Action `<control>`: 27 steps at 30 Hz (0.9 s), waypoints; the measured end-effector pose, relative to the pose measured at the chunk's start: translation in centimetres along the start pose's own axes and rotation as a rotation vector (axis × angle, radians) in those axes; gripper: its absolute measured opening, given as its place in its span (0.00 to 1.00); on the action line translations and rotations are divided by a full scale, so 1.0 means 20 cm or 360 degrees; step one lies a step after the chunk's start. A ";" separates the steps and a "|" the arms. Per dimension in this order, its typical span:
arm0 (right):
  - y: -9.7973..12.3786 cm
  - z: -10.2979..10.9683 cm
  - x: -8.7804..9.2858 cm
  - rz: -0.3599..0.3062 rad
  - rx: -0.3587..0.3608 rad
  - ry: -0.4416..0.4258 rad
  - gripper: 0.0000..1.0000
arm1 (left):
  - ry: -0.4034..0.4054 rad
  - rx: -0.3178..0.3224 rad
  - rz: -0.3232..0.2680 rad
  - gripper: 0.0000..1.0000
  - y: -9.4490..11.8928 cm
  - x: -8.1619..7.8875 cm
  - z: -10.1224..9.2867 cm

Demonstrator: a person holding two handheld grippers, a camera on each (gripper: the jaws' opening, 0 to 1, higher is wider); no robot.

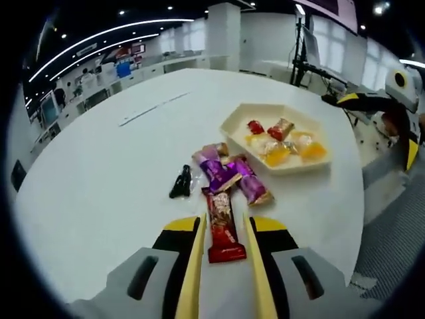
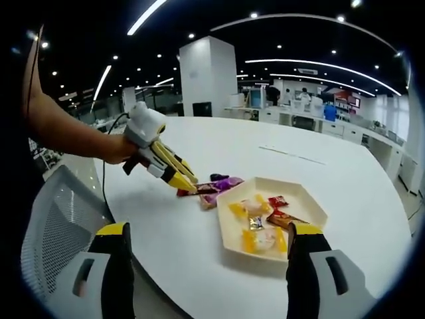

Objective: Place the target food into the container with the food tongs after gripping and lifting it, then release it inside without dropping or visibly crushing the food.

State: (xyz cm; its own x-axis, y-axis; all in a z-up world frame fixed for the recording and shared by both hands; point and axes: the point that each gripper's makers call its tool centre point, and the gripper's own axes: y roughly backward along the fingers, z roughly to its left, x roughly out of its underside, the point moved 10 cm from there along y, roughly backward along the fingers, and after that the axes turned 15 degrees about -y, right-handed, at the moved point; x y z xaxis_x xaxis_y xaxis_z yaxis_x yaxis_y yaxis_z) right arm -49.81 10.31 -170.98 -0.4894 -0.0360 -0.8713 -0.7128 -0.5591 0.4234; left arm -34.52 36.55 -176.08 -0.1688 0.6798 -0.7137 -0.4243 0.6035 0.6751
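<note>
On the round white table [image 1: 99, 193], the left gripper [image 1: 226, 229] has its yellow tongs straddling a red snack bar [image 1: 222, 229], one blade on each side, pretty close but I can't tell if they're actually squeezing it. Just beyond sit two purple wrappers [image 1: 232, 176] and a small black packet [image 1: 180, 183], all touching or nearly so. The cream tray [image 1: 234, 123] with candies lies further out, close to the table's far edge, with lots of bare tabletop off to the side. From the right gripper view, the right gripper [image 2: 206, 256] hangs wide open over the near rim by a mesh chair [image 2: 50, 219], tray [image 2: 229, 242] between its jaws.
</note>
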 end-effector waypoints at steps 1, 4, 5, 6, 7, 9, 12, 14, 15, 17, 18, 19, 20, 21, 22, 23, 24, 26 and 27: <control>0.00 0.00 0.00 0.0002 0.0001 -0.0003 0.96 | -0.0003 -0.0014 0.0007 0.26 0.00 0.00 0.00; 0.00 -0.01 0.00 0.0008 0.0009 -0.0011 0.95 | 0.0000 -0.0020 0.0040 0.25 -0.03 0.01 -0.01; 0.00 0.00 0.00 0.0009 0.0006 -0.0009 0.95 | 0.0001 -0.0030 0.0069 0.25 -0.03 0.02 -0.01; 0.00 0.00 0.00 0.0014 0.0006 -0.0004 0.95 | 0.0006 -0.0032 0.0068 0.25 -0.03 0.02 0.00; 0.00 0.00 0.00 0.0013 0.0005 0.0002 0.95 | 0.0036 -0.0032 0.0052 0.25 -0.03 0.02 0.00; 0.00 0.00 0.00 -0.0008 0.0011 0.0002 0.95 | -0.0030 -0.0058 0.0056 0.22 -0.02 0.03 0.00; 0.01 -0.01 -0.01 -0.0023 0.0013 -0.0004 0.95 | -0.0106 -0.0078 0.0038 0.20 -0.02 0.04 -0.01; 0.01 -0.01 -0.01 -0.0021 0.0032 0.0000 0.95 | -0.0068 -0.0079 0.0028 0.19 0.00 0.05 0.00; 0.01 -0.01 -0.01 -0.0023 0.0037 -0.0005 0.95 | -0.0061 -0.0077 0.0025 0.19 0.00 0.05 0.00; 0.01 -0.02 -0.01 -0.0034 0.0054 -0.0014 0.95 | -0.0042 -0.0065 0.0024 0.19 0.01 0.06 0.00; 0.01 -0.02 -0.01 -0.0039 0.0052 -0.0023 0.95 | -0.0033 -0.0057 0.0024 0.19 0.01 0.06 0.01; 0.01 -0.02 -0.01 -0.0036 0.0052 -0.0021 0.95 | -0.0031 -0.0056 0.0025 0.19 0.01 0.06 0.01; 0.01 -0.02 -0.01 -0.0029 0.0043 -0.0008 0.95 | -0.0016 -0.0041 0.0016 0.19 0.02 0.06 0.01; 0.01 -0.01 -0.01 -0.0027 0.0038 -0.0005 0.95 | -0.0011 -0.0040 0.0011 0.19 0.02 0.05 0.01; 0.01 -0.01 -0.01 -0.0020 0.0031 0.0005 0.95 | -0.0009 -0.0029 0.0018 0.19 0.03 0.05 0.01; 0.01 -0.01 -0.01 -0.0019 0.0030 0.0011 0.95 | -0.0012 -0.0019 0.0022 0.19 0.04 0.05 0.01; 0.01 -0.01 -0.01 -0.0018 0.0026 0.0008 0.95 | -0.0005 -0.0016 0.0010 0.19 0.04 0.05 0.01; 0.01 -0.01 -0.01 -0.0024 0.0027 0.0001 0.95 | -0.0001 -0.0014 -0.0005 0.19 0.07 0.04 0.02; 0.01 -0.01 -0.01 -0.0028 0.0029 0.0004 0.95 | -0.0010 -0.0012 -0.0011 0.19 0.08 0.03 0.02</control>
State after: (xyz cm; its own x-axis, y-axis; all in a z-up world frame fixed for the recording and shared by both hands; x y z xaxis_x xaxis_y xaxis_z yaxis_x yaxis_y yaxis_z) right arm -49.77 10.12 -170.77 -0.4754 -0.0286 -0.8793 -0.7303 -0.5444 0.4126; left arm -35.04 38.15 -175.38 -0.1603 0.6784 -0.7170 -0.4319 0.6050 0.6689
